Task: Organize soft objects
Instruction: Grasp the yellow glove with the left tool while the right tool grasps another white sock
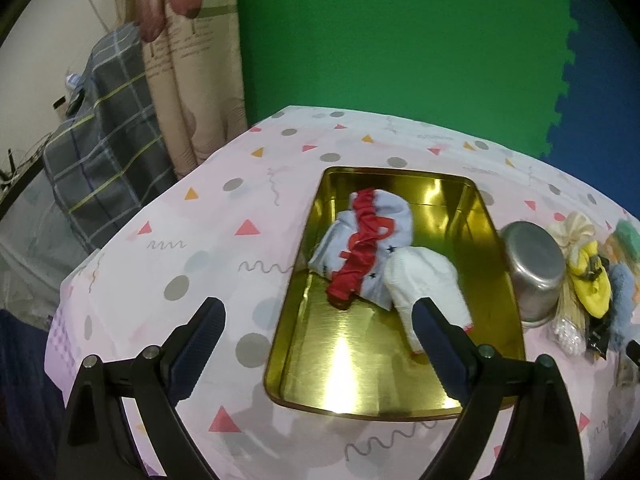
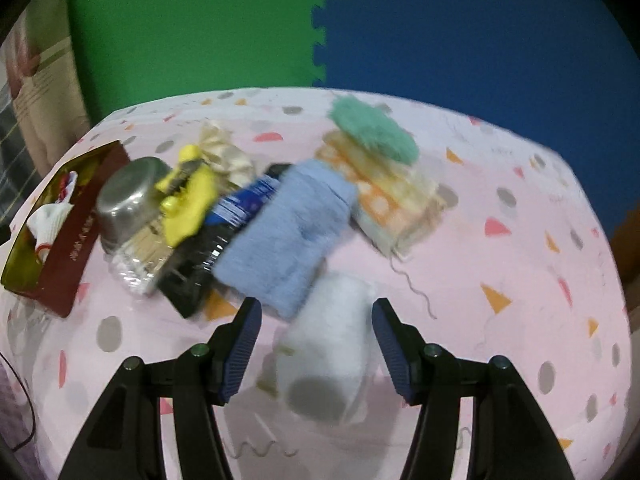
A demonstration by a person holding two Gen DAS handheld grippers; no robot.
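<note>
From the left wrist camera, the left tongs (image 1: 318, 322) hang spread and empty above the bench (image 1: 160, 264); one finger (image 1: 438, 344) hides part of a white sock (image 1: 428, 280) lying in a gold tin (image 1: 400, 380) beside a red-trimmed sock (image 1: 360, 240). A steel pot (image 1: 534, 268), a yellow sock (image 1: 592, 284) and a blue cloth (image 1: 622, 300) crowd the frame's right edge, partly cut off.

From the right wrist camera, blurred throughout, the right tongs (image 2: 316, 328) stand about half spread, gripping nothing, with a white sock (image 2: 332, 344) lying on the bench between the fingers. A blue cloth (image 2: 288, 236), yellow sock (image 2: 192, 208), green puff (image 2: 376, 132) and orange cloth (image 2: 384, 200) lie heaped beyond; the tin (image 2: 68, 248) is cut off at left.
</note>
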